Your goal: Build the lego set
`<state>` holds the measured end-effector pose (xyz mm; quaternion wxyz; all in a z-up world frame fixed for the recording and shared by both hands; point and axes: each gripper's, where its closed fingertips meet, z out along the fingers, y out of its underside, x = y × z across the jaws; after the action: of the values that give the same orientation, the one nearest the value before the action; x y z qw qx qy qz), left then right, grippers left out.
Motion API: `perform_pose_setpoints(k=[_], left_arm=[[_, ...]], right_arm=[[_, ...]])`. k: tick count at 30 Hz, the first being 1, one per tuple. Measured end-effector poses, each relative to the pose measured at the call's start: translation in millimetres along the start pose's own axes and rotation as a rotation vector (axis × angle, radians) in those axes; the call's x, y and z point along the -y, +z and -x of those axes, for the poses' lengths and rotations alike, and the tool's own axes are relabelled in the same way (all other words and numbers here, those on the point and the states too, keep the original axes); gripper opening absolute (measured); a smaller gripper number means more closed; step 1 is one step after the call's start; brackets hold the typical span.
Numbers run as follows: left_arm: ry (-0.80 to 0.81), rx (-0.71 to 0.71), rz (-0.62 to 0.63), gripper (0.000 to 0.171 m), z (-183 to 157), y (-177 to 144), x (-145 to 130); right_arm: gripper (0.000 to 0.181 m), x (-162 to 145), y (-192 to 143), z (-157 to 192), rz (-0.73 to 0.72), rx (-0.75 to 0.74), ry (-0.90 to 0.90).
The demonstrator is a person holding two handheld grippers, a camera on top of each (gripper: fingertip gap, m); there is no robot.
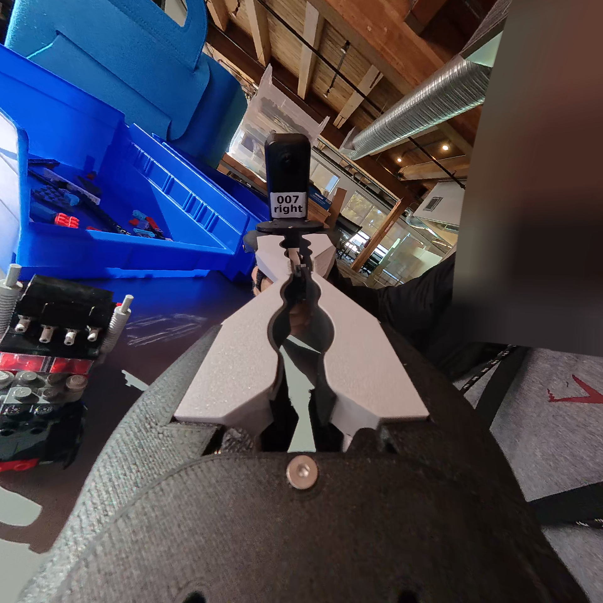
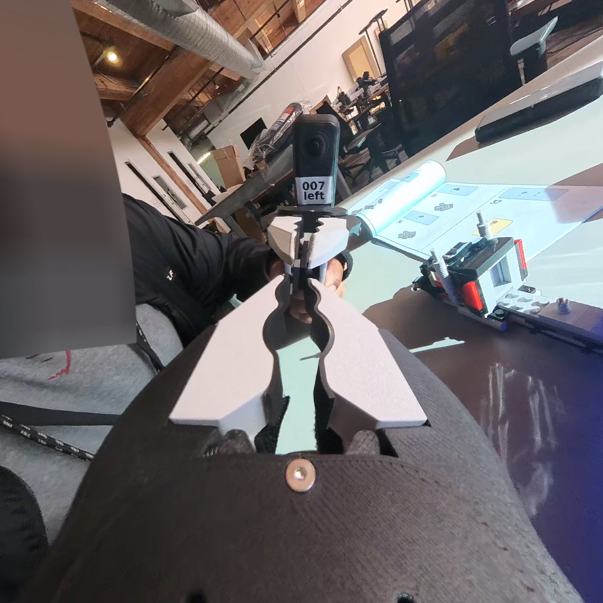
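Note:
My two grippers meet tip to tip in the air above the table. In the left wrist view my left gripper (image 1: 299, 280) has its jaws nearly together on a small black-and-white lego piece (image 1: 298, 270), and the right gripper (image 1: 295, 256) faces it, shut on the same piece. In the right wrist view my right gripper (image 2: 296, 283) pinches the piece (image 2: 296, 272), and the left gripper (image 2: 301, 249) holds its far end. A part-built black, red, white and grey lego truck (image 1: 49, 352) stands on the table to the side and also shows in the right wrist view (image 2: 483, 277).
A blue bin (image 1: 182, 254) with several loose lego pieces stands behind the truck. An open instruction booklet (image 2: 456, 208) lies beyond the truck. A flat black object (image 2: 538, 107) lies at the table's far side. A person's black sleeve (image 2: 182, 254) and torso are close behind the grippers. My left and right fingertips are right by each other.

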<state>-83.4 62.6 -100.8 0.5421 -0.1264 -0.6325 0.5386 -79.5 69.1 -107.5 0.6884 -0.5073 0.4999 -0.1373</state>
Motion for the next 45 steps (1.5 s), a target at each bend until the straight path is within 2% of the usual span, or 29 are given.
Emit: perform_pose_setpoints(k=[7, 12, 19, 28, 34, 36, 39, 42, 45], left_arm=[[0.004, 0.018, -0.02, 0.006, 3.8, -1.2, 2.7], [-0.001, 0.038, -0.025, 0.005, 8.8, -3.6, 4.4], [-0.015, 0.022, 0.0, 0.005, 6.8, -1.0, 0.0], [-0.202, -0.076, 0.067, 0.006, 2.1, -0.7, -6.6], [-0.391, -0.047, 0.064, 0.005, 13.2, -2.7, -10.7], [-0.45, -0.003, 0.05, 0.005, 21.1, -4.9, -12.4], [-0.491, 0.124, 0.066, 0.005, 38.6, -10.6, -21.5], [-0.492, 0.225, 0.087, 0.005, 49.2, -14.8, -30.0], [-0.5, 0.269, 0.088, 0.005, 54.6, -17.8, -32.6]], right_arm=[[0.009, 2.9, 0.9, -2.7, -0.023, -0.012, 0.013], [0.021, 10.2, -0.2, -2.8, -0.071, -0.008, 0.026], [0.009, 7.7, -0.8, -7.4, -0.062, -0.027, 0.031], [0.008, 2.6, -5.4, -3.0, 0.014, 0.002, 0.038], [0.009, 0.3, -5.3, -14.2, 0.022, -0.05, 0.08], [0.015, -0.7, -6.8, -20.2, 0.028, -0.085, 0.085], [0.029, -12.6, -10.5, -30.9, 0.132, -0.178, 0.042], [0.033, -37.1, -16.4, -42.4, 0.342, -0.33, -0.12], [0.033, -60.8, -26.0, -56.4, 0.536, -0.471, -0.246]])
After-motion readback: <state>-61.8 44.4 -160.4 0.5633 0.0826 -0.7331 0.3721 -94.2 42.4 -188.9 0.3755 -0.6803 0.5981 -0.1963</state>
